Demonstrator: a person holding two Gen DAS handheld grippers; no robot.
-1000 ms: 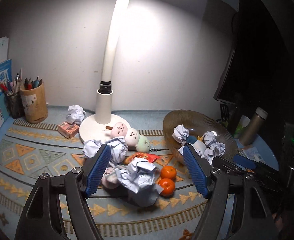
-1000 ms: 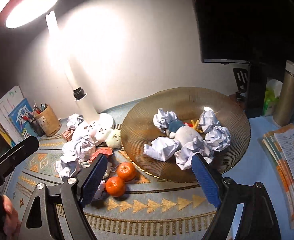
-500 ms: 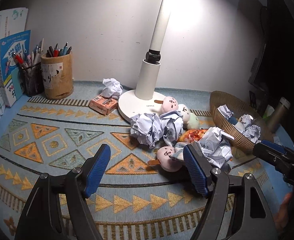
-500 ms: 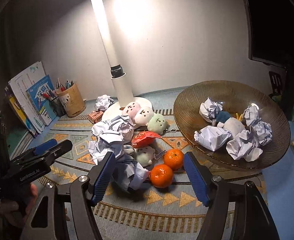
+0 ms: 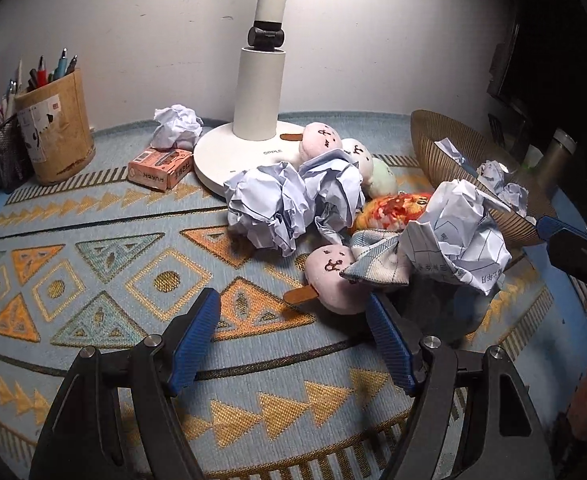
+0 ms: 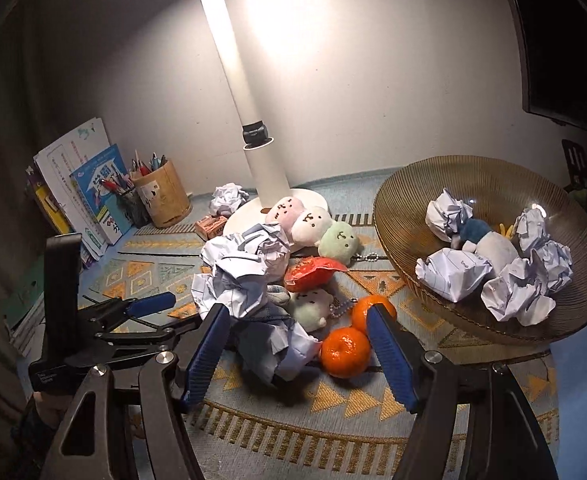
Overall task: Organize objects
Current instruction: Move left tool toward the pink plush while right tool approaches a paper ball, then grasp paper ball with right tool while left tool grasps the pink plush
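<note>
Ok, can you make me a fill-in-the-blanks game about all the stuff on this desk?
1. The two round fruits on the mat in front of the right tongs are ______.
2. The pens and pencils stand in a tan ______ by the wall.
3. Several crumpled paper balls lie inside the brown ______.
4. Both the right tongs and the left tongs are ______, holding nothing.

Missing words: oranges; cup; bowl; open
</note>
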